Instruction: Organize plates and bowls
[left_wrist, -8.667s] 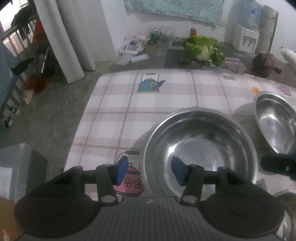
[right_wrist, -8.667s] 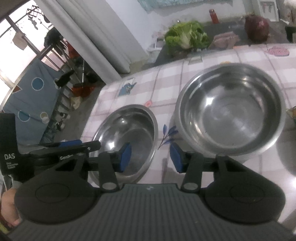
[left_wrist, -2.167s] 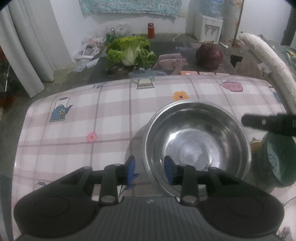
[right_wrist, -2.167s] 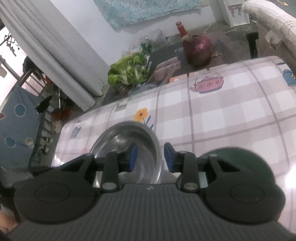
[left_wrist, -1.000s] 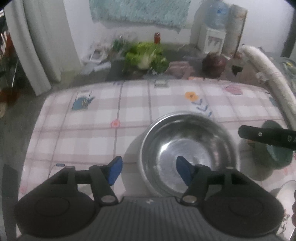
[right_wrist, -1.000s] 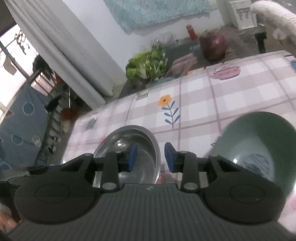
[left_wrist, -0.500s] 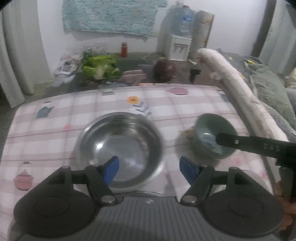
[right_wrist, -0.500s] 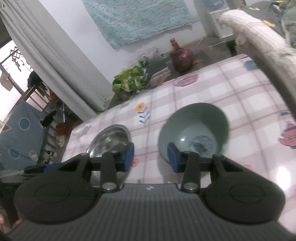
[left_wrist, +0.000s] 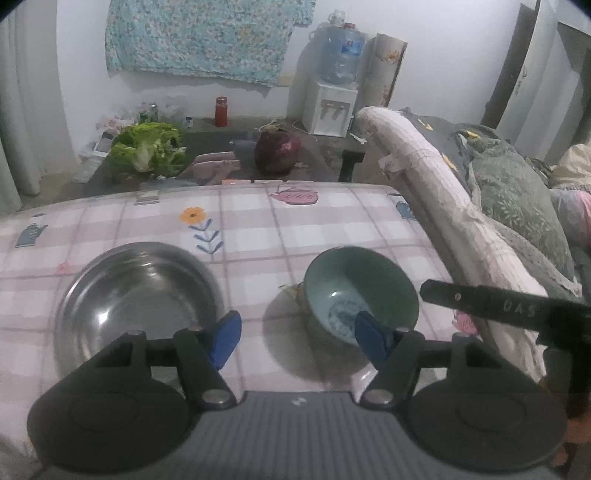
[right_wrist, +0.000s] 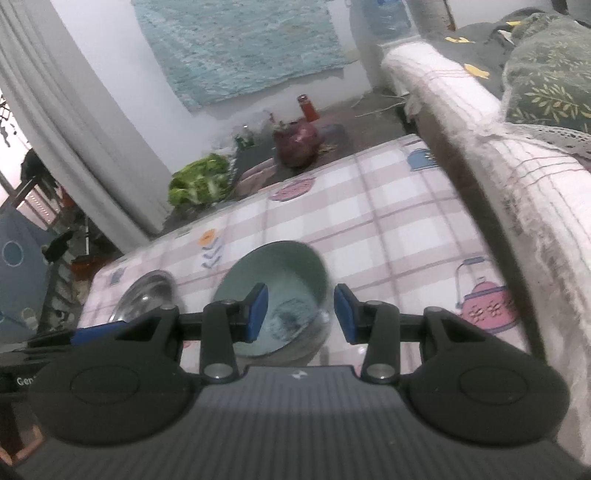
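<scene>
A green ceramic bowl (left_wrist: 362, 291) stands on the checked tablecloth (left_wrist: 332, 229), to the right of a steel bowl (left_wrist: 136, 295). My left gripper (left_wrist: 297, 339) hovers over the cloth between the two bowls. Its jaws are closing with nothing gripped, and its right pad shows in front of the green bowl's near wall. In the right wrist view my right gripper (right_wrist: 301, 312) is open above the green bowl (right_wrist: 273, 291), with the bowl's right rim in the gap and untouched. The steel bowl (right_wrist: 147, 295) lies further left. The right gripper's black body (left_wrist: 498, 302) crosses the left wrist view.
A sofa arm under white cloth (left_wrist: 443, 192) runs along the table's right edge, close to the green bowl. Beyond the far edge lie a lettuce (left_wrist: 147, 151) and a red cabbage (left_wrist: 277, 151). A water dispenser (left_wrist: 332, 107) stands by the wall.
Both views have swung to the right: the steel bowl slid to the left and the green bowl came to the middle. The right gripper's jaws stand a little wider than before.
</scene>
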